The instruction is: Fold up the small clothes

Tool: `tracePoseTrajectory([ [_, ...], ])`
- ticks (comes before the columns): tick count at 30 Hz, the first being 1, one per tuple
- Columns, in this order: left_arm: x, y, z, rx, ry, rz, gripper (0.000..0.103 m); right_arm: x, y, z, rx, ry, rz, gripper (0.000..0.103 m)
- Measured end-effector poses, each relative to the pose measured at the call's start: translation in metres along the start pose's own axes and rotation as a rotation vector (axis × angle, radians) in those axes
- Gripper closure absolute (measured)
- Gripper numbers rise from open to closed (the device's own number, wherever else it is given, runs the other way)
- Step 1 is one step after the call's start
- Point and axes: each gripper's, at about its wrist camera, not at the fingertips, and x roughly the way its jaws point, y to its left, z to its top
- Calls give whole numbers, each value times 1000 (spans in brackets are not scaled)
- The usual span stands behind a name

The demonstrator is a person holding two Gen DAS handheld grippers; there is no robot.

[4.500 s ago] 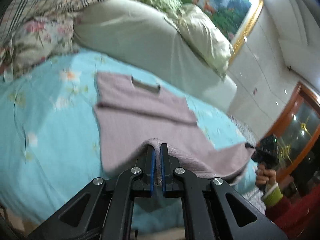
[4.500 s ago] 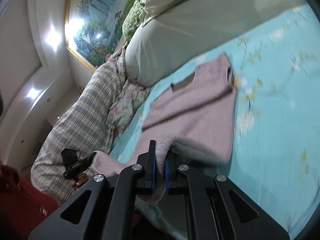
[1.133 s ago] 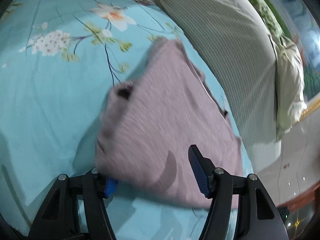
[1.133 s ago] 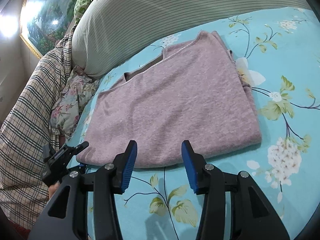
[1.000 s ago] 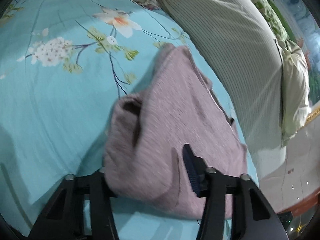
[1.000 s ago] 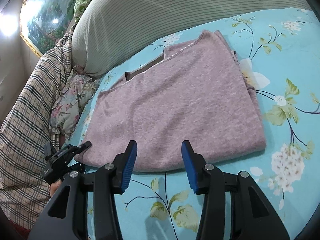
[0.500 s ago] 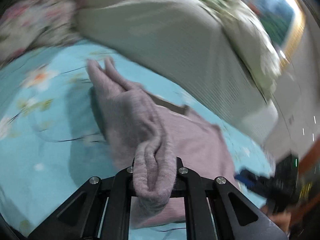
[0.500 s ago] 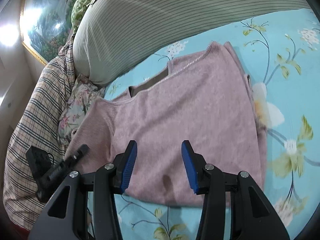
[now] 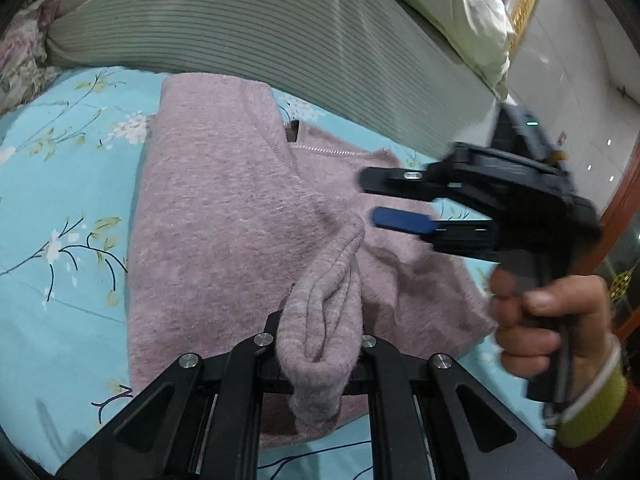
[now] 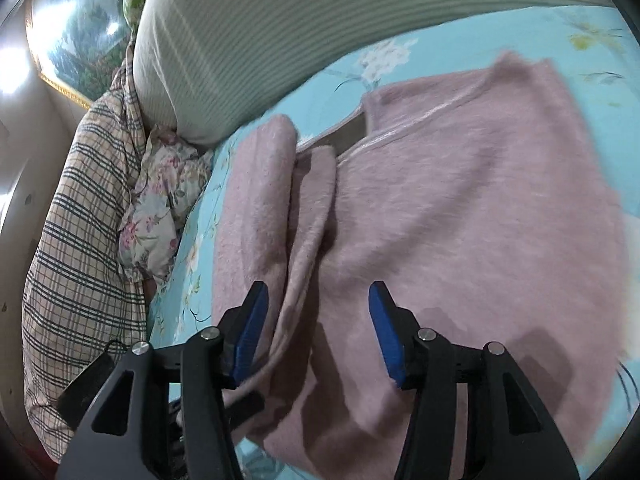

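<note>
A pink knit sweater [image 9: 224, 208] lies on the turquoise floral bedsheet [image 9: 60, 200], its left side folded over the body. My left gripper [image 9: 320, 344] is shut on a bunched fold of that side, held just above the garment. The right gripper [image 9: 368, 198], held in a hand [image 9: 540, 312], hovers over the sweater's right half with one blue pad [image 9: 400, 220] showing. In the right wrist view the right gripper [image 10: 318, 320] hangs above the sweater [image 10: 480, 220]. Its jaws are opening, and the pads press on nothing.
A long striped grey-green bolster [image 9: 280, 32] lies along the far side of the sheet, with a pale pillow [image 9: 460, 12] behind it. A plaid blanket [image 10: 72, 240] and a floral cushion [image 10: 160, 208] are piled at the left. Bare sheet [image 10: 592, 60] shows beyond the sweater.
My left gripper closed on the sweater's left edge and carried it up and across the garment. The right gripper moved in over the sweater, and its jaws widened slightly.
</note>
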Motion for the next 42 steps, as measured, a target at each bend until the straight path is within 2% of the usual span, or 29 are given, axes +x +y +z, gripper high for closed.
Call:
tracePoseTrajectory([
  [2,-5,6,-2,-12,1,-13,94,14,3,9,1,14,17,49],
  [6,0,4,-3,-12,6,-16,94,39,8,27,15,44,55,41],
  [13,3,7,-2,-17,10,-22,94,60,29,48,-6,45,76,40],
  [14,5,6,-2,-13,13,-17,94,61,34,49,-26,37,69,43],
  [15,8,5,-1,-11,14,-11,94,62,41,49,-63,27,38,62],
  [17,9,1,0,4,20,9,94,63,51,49,-117,25,-20,88],
  [22,-3,-15,8,29,15,3,94,23,49,49,-156,-55,-39,89],
  [25,-7,-34,15,51,12,-36,94,-10,41,51,-177,-100,-84,90],
  [30,11,-76,22,77,43,-130,94,-57,-4,54,-129,-143,-167,90],
  [35,45,-110,13,101,104,-173,94,-69,-54,48,-71,-131,-264,90],
  [39,62,-130,11,128,134,-193,94,-85,-71,47,-57,-174,-255,90],
  [42,65,-138,14,149,126,-198,94,-82,-76,50,-73,-163,-256,90],
])
